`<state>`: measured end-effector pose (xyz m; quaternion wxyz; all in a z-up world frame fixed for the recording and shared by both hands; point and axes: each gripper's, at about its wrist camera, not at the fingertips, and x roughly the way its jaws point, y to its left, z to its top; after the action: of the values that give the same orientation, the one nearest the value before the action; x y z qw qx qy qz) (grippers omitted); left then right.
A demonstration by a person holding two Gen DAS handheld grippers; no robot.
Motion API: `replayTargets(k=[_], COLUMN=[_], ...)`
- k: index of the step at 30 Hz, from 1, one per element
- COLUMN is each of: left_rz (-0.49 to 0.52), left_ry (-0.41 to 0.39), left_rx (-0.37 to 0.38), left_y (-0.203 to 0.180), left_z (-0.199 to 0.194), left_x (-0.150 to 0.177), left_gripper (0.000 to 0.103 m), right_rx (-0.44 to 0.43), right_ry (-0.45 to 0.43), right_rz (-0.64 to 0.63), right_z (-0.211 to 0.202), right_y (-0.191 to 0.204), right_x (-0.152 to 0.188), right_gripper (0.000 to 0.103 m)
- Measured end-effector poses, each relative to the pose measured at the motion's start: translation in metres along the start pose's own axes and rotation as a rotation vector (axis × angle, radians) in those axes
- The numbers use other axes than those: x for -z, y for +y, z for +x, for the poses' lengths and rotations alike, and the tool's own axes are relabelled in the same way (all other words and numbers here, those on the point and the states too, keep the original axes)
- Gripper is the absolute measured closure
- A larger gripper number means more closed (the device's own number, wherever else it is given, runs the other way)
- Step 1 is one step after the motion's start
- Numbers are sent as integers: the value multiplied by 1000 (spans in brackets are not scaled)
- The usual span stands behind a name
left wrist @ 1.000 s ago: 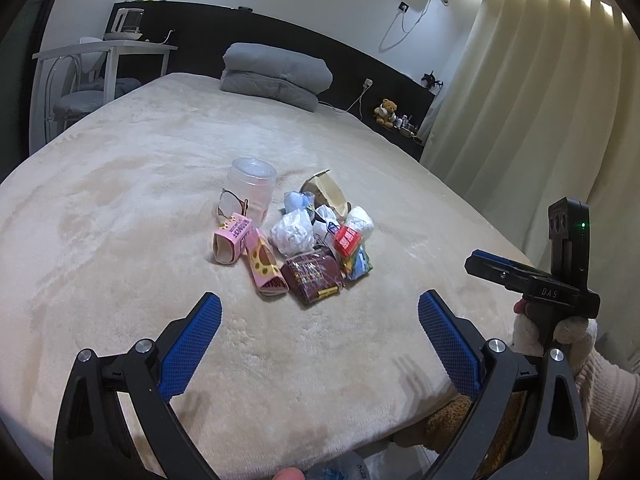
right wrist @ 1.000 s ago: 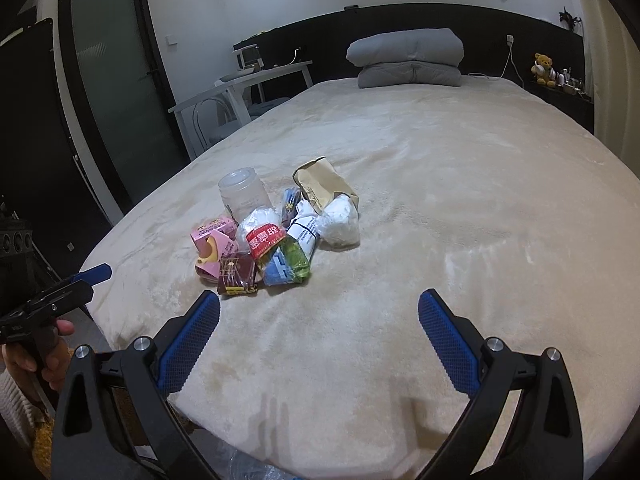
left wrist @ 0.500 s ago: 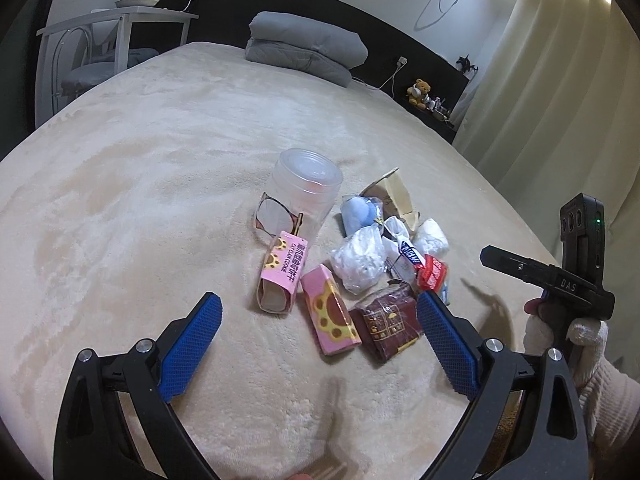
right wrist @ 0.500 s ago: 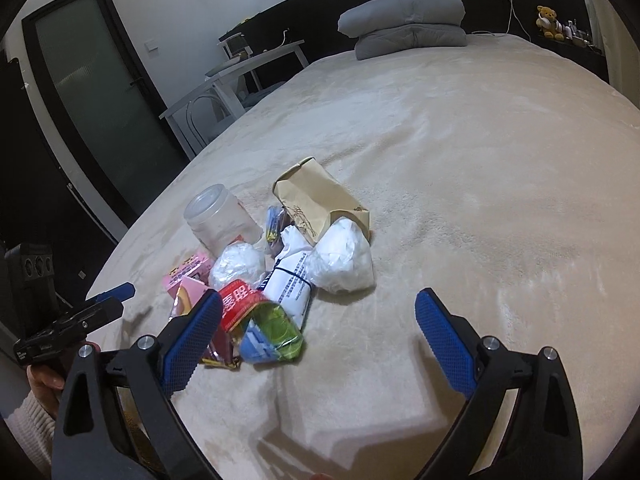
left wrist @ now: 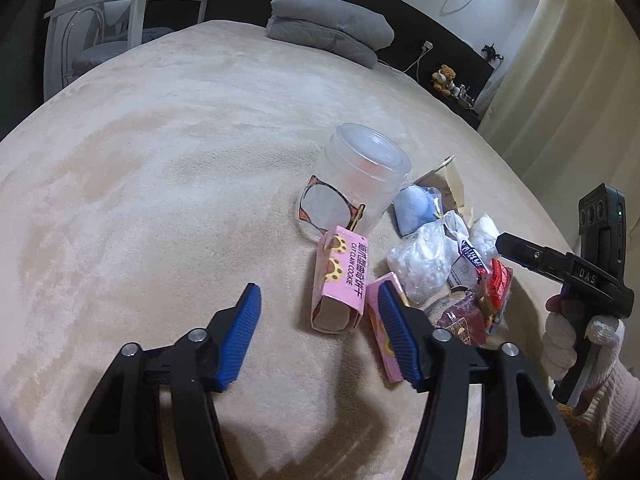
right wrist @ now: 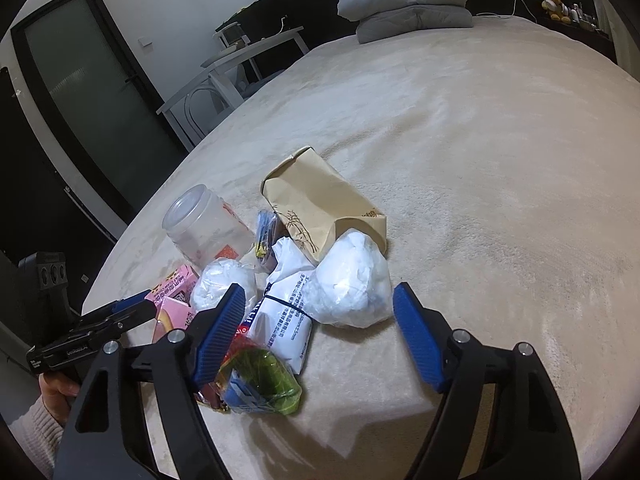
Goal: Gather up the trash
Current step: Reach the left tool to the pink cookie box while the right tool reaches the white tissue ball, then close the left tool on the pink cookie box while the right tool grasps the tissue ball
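Both tongs brought nearer the trash pile on the beige bed cover [left wrist: 160, 200] since a second ago, jaws just closing.

Left gripper [left wrist: 320, 320] is parted, untouching, just before the pink cookie box [left wrist: 340, 276]; right gripper [right wrist: 320, 328] is parted around the white crumpled plastic bag [right wrist: 352, 280], unpressed.

A bedroom: wide bed [left wrist: 160, 160], pillows [left wrist: 328, 36], curtains [left wrist: 560, 80].

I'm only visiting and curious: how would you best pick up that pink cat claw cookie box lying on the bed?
Probably across the two long sides of the pink cookie box, near its middle, coming from above. It lies flat with its open end toward the left gripper, and those sides look freer than the ends.
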<state>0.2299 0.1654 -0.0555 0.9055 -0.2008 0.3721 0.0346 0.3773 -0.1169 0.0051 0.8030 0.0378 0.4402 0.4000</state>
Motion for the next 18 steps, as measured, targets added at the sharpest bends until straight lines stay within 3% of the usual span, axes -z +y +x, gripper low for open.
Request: replayTargets(k=[7,9,10,12,18], left_rz=[30,29,28,32,65], left_ry=[18,15,19,30,18], left_rx=[-23,-16,-12,-8,-11], left_y=[-6,-7,-8,-9,-17], left_z=[9,12,13,17,12], left_x=[0,-2,-3,-3,0], left_gripper=[48,55,64,73,75], right_rx=[11,24,29,38,38], right_ry=[19,16,17,12,-10], right_rz=[-14,-11,-8,-8,-28], right_z=[12,12,12,11,2], right_y=[0,-1,-1,-2,2], right_x=[-1,-2,-2,-1,0], right_gripper=[28,39,42,51,54])
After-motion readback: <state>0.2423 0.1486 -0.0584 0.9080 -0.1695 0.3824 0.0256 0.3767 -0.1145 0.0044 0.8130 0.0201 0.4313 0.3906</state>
